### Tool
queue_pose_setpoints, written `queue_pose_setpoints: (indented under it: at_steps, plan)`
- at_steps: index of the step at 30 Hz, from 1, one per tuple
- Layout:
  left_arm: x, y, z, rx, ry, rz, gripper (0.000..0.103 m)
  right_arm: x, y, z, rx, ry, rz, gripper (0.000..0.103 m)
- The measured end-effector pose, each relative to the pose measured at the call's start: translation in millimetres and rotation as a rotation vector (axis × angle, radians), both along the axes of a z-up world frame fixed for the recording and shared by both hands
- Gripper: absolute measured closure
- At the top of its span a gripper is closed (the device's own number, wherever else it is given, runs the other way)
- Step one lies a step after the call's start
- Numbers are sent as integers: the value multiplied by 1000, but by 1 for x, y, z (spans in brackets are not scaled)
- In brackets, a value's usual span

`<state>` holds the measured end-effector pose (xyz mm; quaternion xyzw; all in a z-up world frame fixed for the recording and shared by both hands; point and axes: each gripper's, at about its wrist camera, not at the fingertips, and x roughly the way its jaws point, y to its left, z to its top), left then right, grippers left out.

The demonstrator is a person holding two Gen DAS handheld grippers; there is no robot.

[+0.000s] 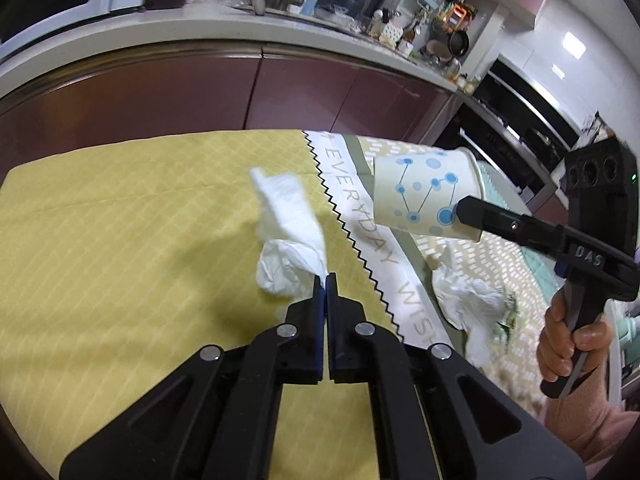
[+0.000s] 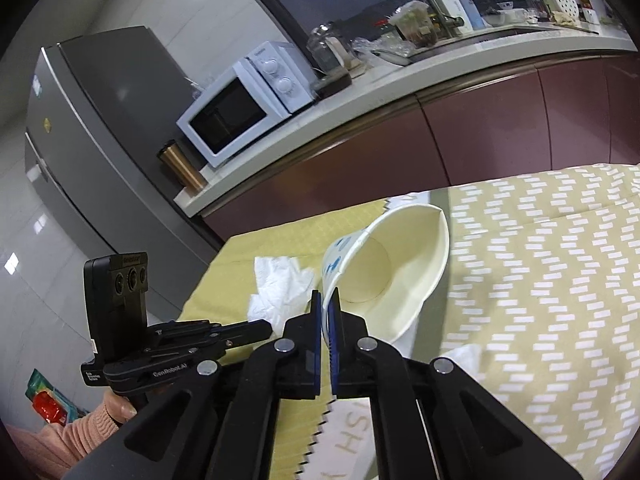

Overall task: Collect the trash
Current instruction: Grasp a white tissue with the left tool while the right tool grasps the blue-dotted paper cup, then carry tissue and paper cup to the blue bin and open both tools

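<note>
Left gripper (image 1: 325,280) clamped on a white tissue (image 1: 290,236) at frame centre above the yellow tabletop (image 1: 120,240), right gripper (image 2: 328,300) pinching the paper cup (image 2: 396,264) rim, another crumpled tissue (image 1: 468,300) lower right.

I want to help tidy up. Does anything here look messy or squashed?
Yes. The paper cup is pinched at its rim by the right gripper, squashing its mouth out of round. The left gripper holds a crumpled tissue. Another crumpled tissue lies on the tablecloth.
</note>
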<state>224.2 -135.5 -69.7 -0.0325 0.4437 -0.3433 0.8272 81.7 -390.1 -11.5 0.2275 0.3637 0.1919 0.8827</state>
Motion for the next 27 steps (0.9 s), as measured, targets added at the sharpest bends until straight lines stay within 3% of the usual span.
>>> queue_pose_setpoints:
  at_steps: [7,27]
  plan:
    - [-30,58,23,-53,-18,70,102,-12,35,11,0,-42,68,101]
    - [-125,202,58,-97,-114,221,102,-32,148,18,22,-64,272,101]
